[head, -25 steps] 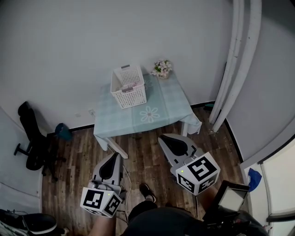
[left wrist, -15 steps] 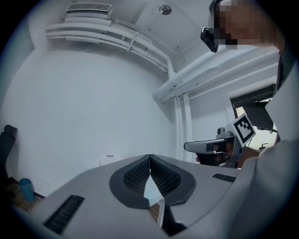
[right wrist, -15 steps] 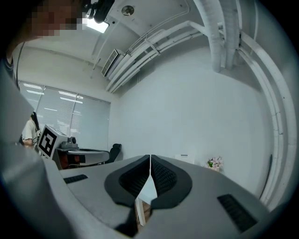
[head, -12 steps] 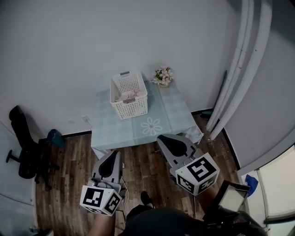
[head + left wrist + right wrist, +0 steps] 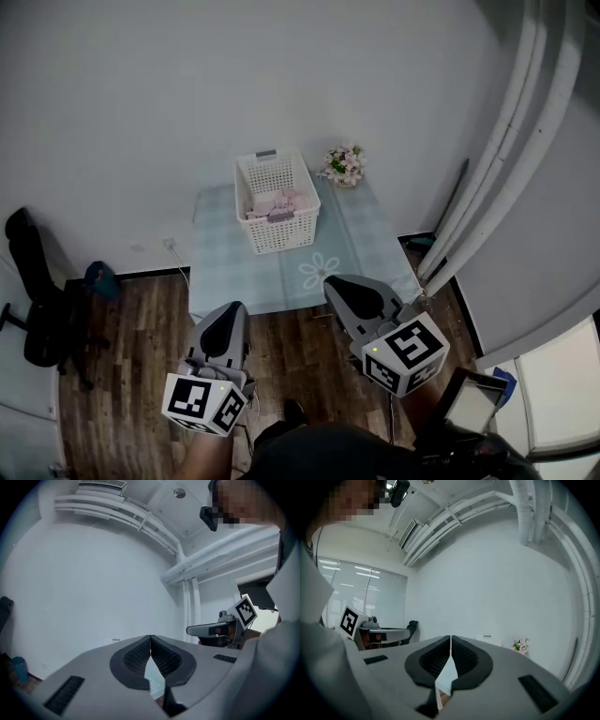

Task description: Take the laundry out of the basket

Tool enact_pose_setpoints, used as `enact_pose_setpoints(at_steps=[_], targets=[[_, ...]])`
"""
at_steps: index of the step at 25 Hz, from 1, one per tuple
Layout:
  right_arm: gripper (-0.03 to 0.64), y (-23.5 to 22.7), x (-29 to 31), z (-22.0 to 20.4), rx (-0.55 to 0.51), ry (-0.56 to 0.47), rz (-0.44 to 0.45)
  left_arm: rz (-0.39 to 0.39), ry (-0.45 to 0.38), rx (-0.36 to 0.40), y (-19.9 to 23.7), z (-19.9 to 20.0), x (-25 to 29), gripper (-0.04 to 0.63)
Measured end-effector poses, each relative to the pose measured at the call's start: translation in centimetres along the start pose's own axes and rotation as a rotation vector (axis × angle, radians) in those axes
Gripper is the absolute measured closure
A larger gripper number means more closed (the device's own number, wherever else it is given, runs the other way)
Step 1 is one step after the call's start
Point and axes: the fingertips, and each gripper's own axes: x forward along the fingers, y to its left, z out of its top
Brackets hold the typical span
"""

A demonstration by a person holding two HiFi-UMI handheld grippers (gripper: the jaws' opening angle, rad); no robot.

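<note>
left hand-held gripper [image 5: 232, 310]: jaws together, empty; right hand-held gripper [image 5: 336, 284]: jaws together, empty

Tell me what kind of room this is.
Probably a corner of an office or lab staged as a home: a small cloth-covered table with a laundry basket and flowers, plus an office chair and bare white pipes.

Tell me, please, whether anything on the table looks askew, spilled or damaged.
Nothing stands out: the basket sits upright on the table with the laundry inside, and the flowers stand at its far corner.
</note>
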Motion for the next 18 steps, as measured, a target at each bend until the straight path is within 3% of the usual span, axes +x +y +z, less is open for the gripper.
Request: enact_pose_setpoints(at_steps=[10, 18], targets=[[0.598, -0.4, 6.7, 0.1, -0.027, 0.029, -0.034, -0.010, 0.004, -0.022, 6.8, -0.6, 1.9, 0.584], [0.598, -2.1, 9.5, -0.1, -0.043, 0.058, -0.019, 0.002, 0.007, -0.053, 9.1, -1.2, 4.2, 0.584]])
